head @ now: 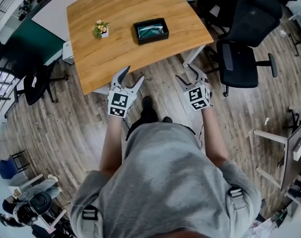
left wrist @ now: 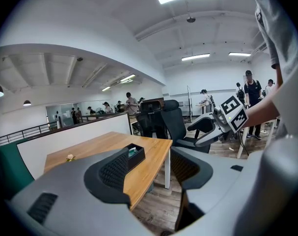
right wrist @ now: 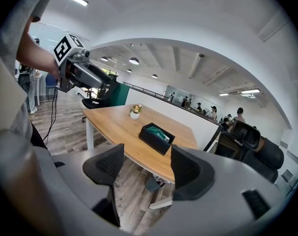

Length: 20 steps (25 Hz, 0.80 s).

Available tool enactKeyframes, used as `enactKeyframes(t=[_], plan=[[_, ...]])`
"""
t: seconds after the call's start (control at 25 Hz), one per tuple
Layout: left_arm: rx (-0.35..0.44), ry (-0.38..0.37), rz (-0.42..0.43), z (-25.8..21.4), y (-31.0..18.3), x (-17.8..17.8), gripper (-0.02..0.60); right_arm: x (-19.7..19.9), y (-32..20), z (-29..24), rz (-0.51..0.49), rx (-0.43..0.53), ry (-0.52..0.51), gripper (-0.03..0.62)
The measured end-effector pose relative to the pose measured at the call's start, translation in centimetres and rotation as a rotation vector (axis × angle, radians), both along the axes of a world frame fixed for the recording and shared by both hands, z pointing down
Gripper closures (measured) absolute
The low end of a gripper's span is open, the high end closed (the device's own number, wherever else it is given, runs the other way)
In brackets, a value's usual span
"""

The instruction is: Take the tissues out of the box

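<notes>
Box (head: 152, 40) sits on the table (head: 115, 9), right of the table's middle, tissues (head: 151, 31) inside it. Left gripper (head: 132, 75) and right gripper (head: 187, 73) both hover just off the table's near edge, jaws spread wide, holding nothing. Little flower pot (head: 101, 29) is on the table's left half.

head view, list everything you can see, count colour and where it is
table: one, light wood, top centre
box: one, black, open, on the table's right half
tissues: one pack, teal-green, inside the box
flower pot: one, white with yellow blooms, left of the box
office chairs: at least three, black, two right of the table, one left
left gripper: one, white-grey, jaws apart, empty, short of the table
right gripper: one, same, alongside it
</notes>
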<state>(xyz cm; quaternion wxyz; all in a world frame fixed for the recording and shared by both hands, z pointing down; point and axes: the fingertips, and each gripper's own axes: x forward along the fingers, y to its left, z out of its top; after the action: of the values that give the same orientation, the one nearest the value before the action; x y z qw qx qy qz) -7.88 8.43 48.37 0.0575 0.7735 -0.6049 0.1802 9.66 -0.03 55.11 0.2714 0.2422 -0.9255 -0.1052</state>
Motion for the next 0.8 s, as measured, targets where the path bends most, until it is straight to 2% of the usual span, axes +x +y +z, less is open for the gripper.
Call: enactKeyframes(t=[0.8], plan=[[-0.040, 0.001, 0.095, 1.2, -8.3, -10.3, 0.301, -9.8, -6.2, 1.1, 0.087, -0.023, 0.035, 0.296]])
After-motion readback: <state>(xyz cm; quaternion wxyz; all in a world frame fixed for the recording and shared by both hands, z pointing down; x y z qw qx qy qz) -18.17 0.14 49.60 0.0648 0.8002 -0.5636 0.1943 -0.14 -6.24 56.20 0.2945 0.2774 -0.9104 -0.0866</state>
